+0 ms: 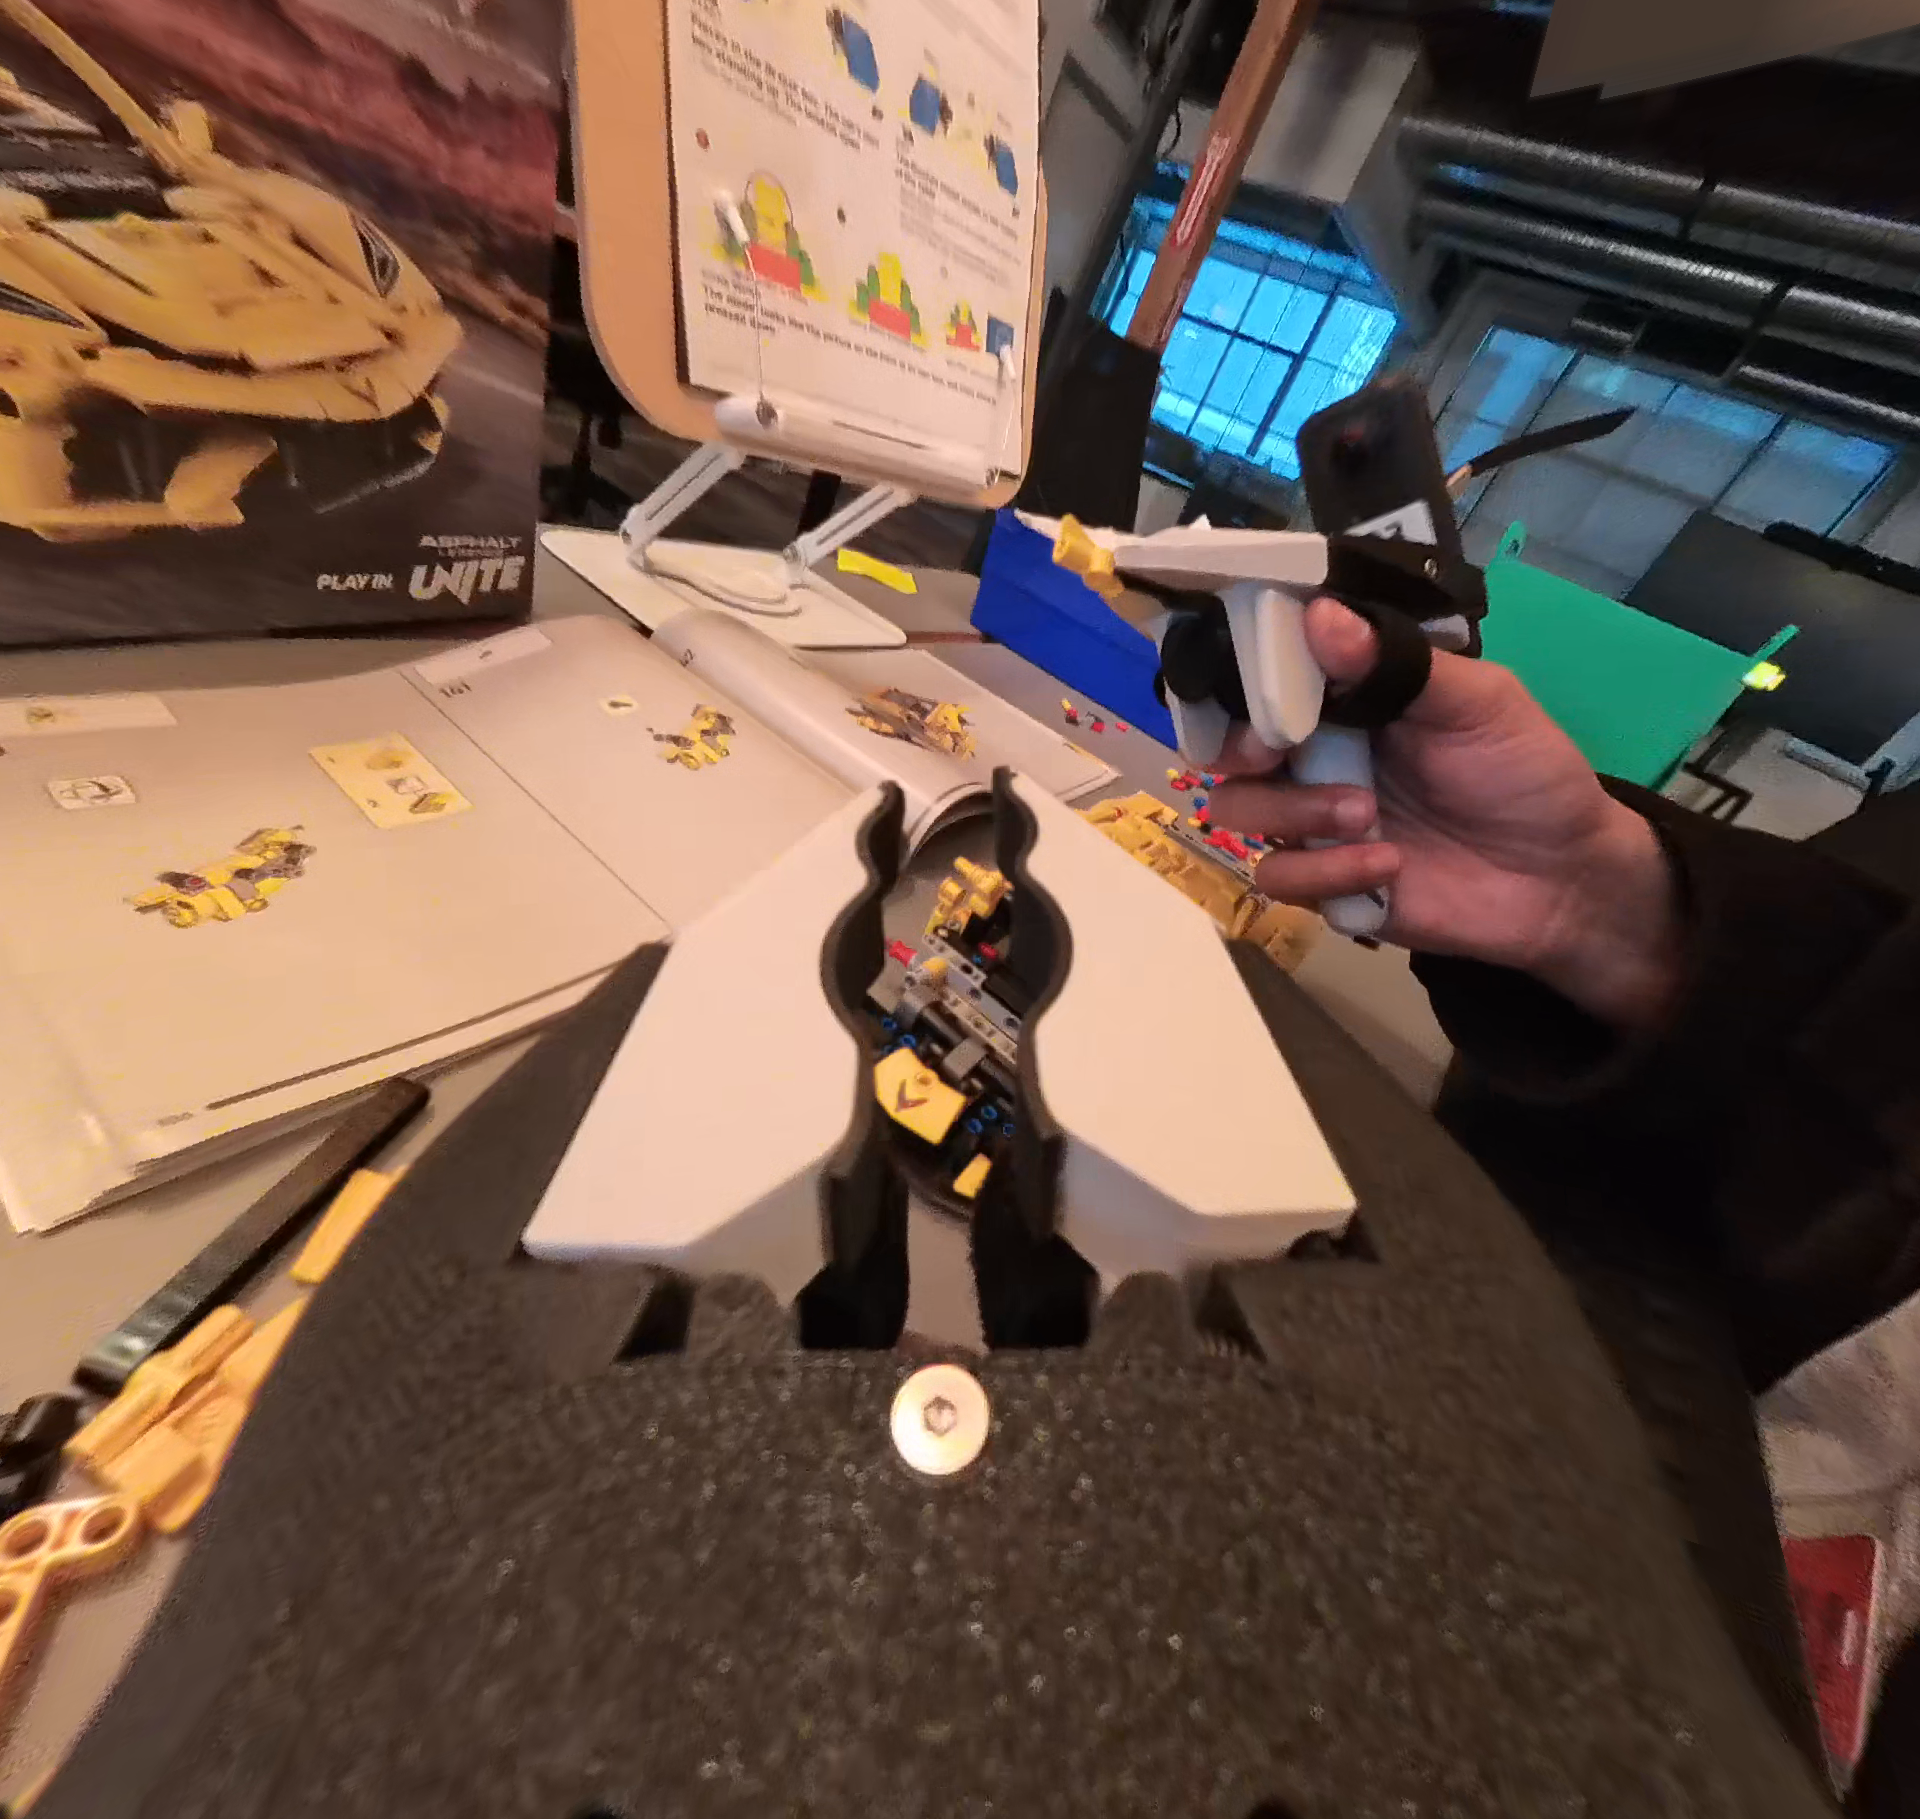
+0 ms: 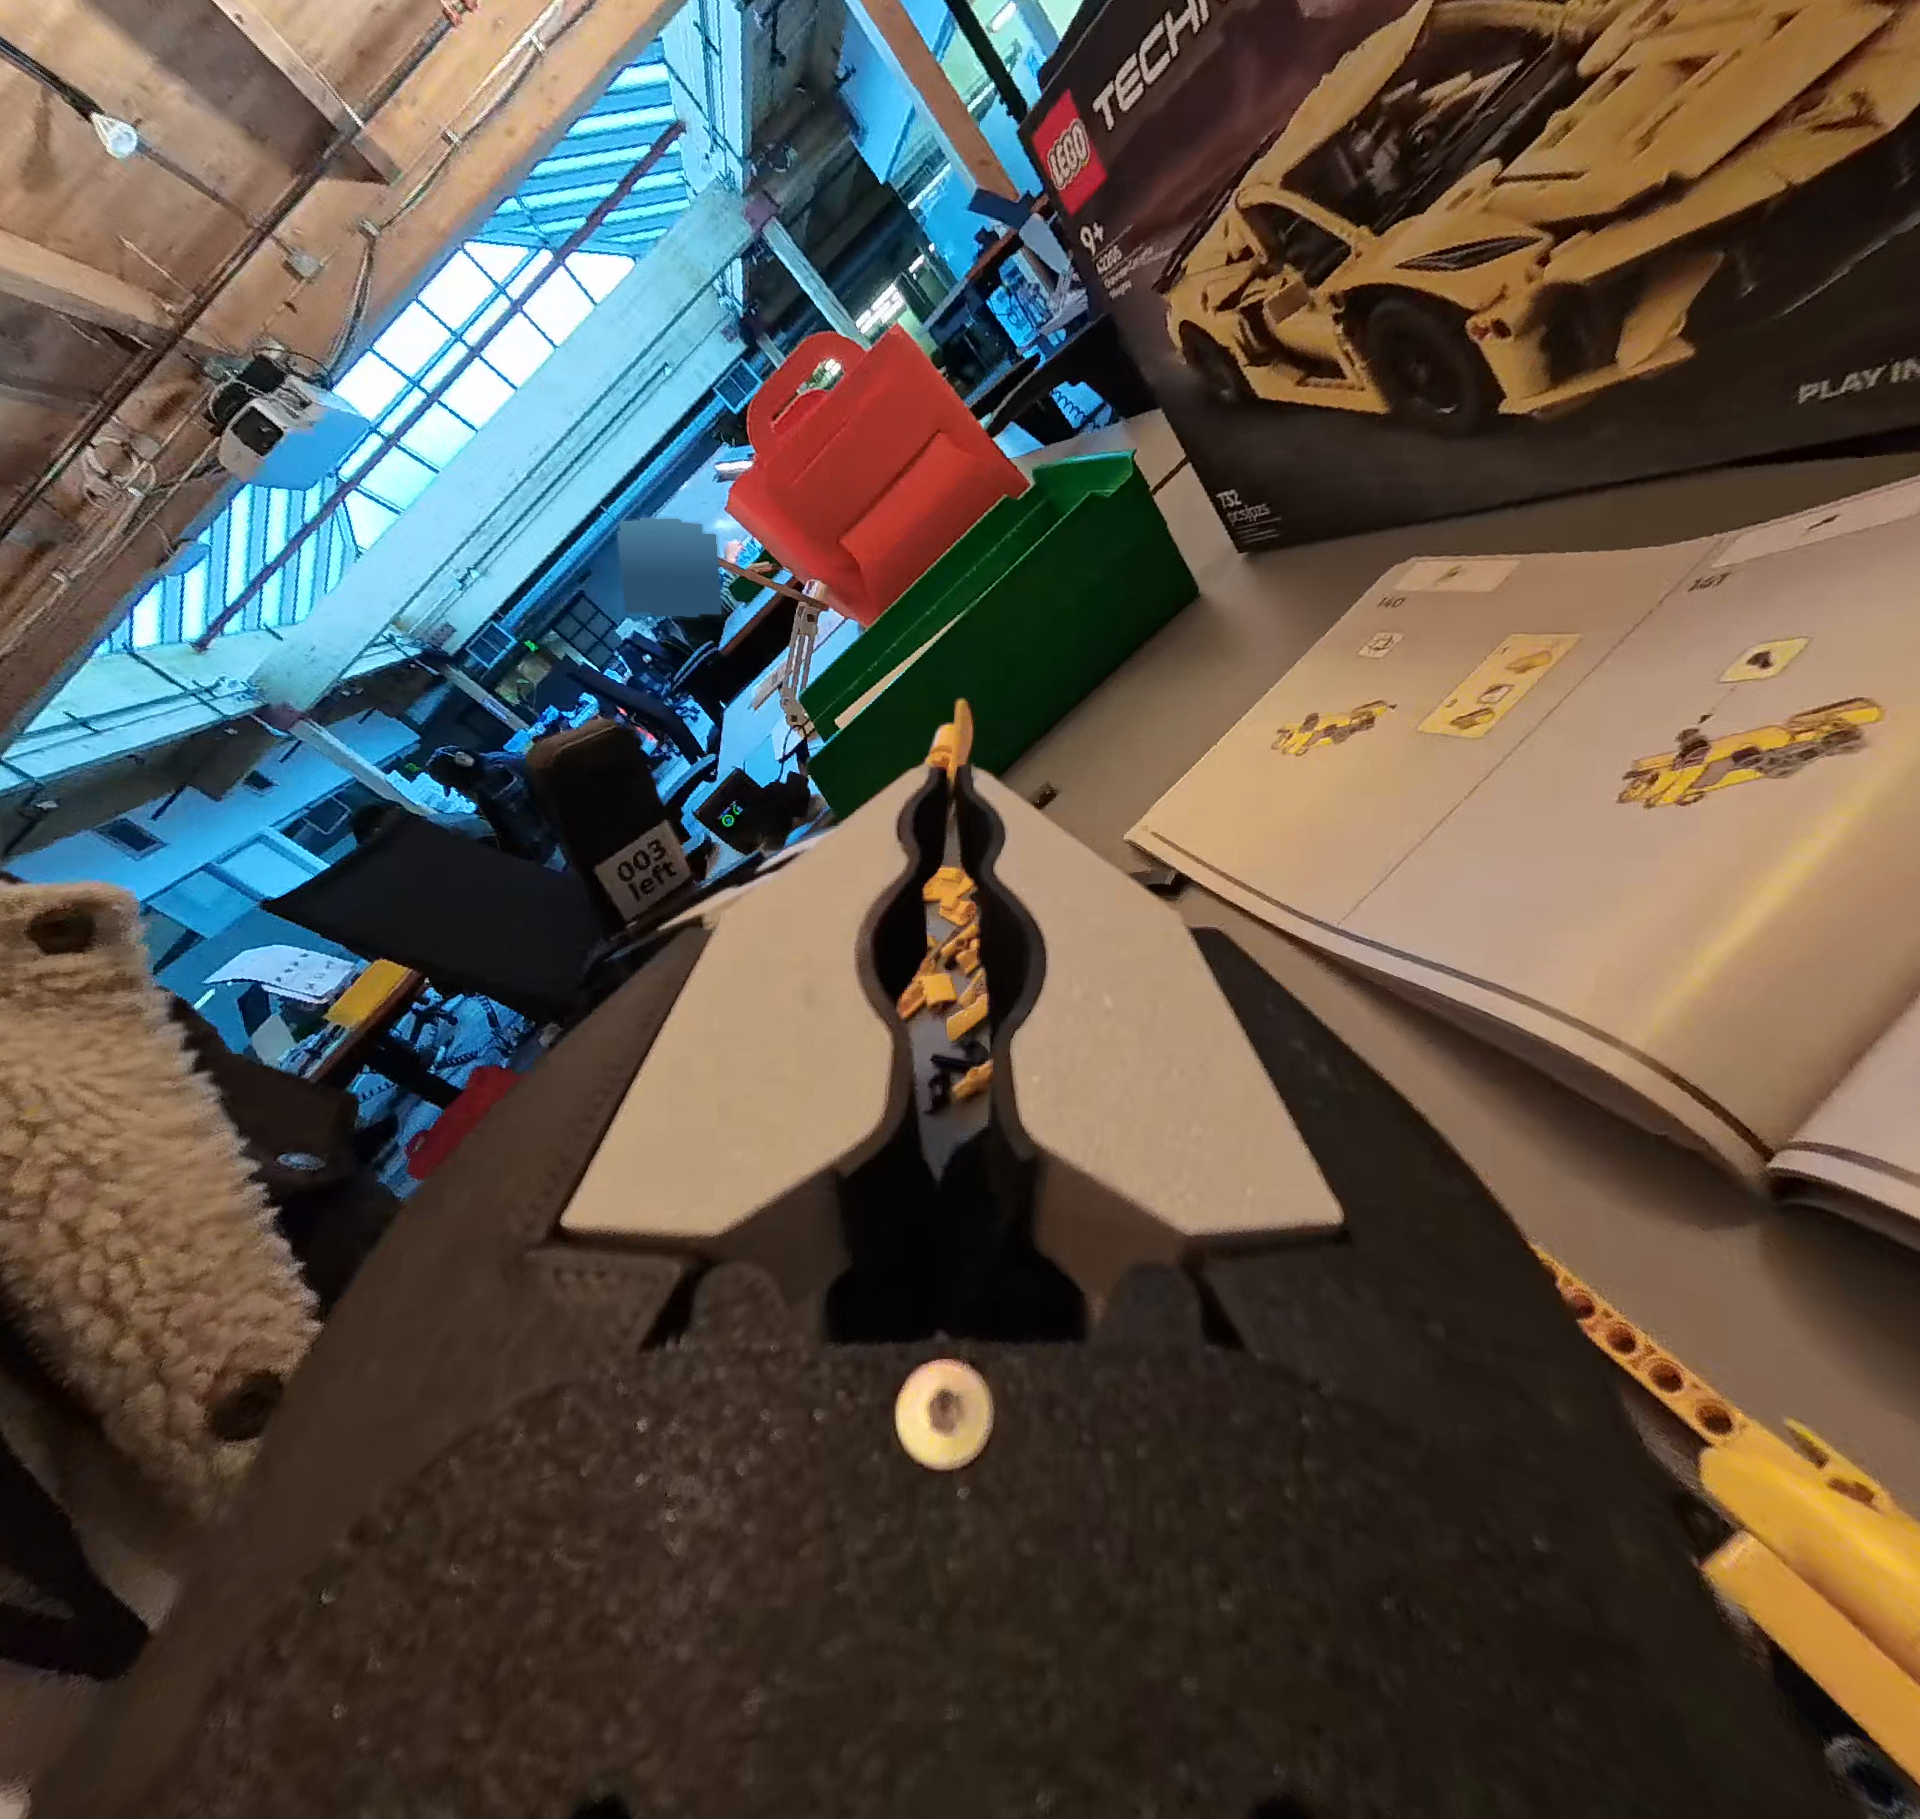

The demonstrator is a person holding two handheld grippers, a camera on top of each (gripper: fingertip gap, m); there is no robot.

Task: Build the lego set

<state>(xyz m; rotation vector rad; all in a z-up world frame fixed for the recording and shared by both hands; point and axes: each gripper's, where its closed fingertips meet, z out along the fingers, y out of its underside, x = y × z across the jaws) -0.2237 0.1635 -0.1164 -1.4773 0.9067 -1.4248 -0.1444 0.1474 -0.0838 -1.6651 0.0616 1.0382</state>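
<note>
My left gripper [image 1: 945, 793] is shut on a partly built lego assembly [image 1: 951, 1011] of yellow, grey and black parts, which sits between its jaws. The right gripper [image 1: 1107, 559], held in a hand [image 1: 1475, 813], is up and to the right of it. It is shut on a small yellow piece [image 1: 1083, 554] at its fingertips. In the right wrist view that gripper [image 2: 951, 782] is closed, with the yellow piece [image 2: 956, 735] sticking out past the tips. Loose yellow pieces [image 2: 951, 969] lie on the table below it.
An open instruction booklet [image 1: 416, 886] [image 2: 1558, 834] lies on the table in front of the set's box [image 1: 260, 315] [image 2: 1507, 211]. A stand with a printed sheet [image 1: 831, 159], a blue bin [image 1: 1049, 616] and a green bin [image 2: 997, 616] stand behind. Loose yellow parts [image 1: 156, 1406] lie near left. The gap from one gripper's tips to the other's is roughly 9 cm.
</note>
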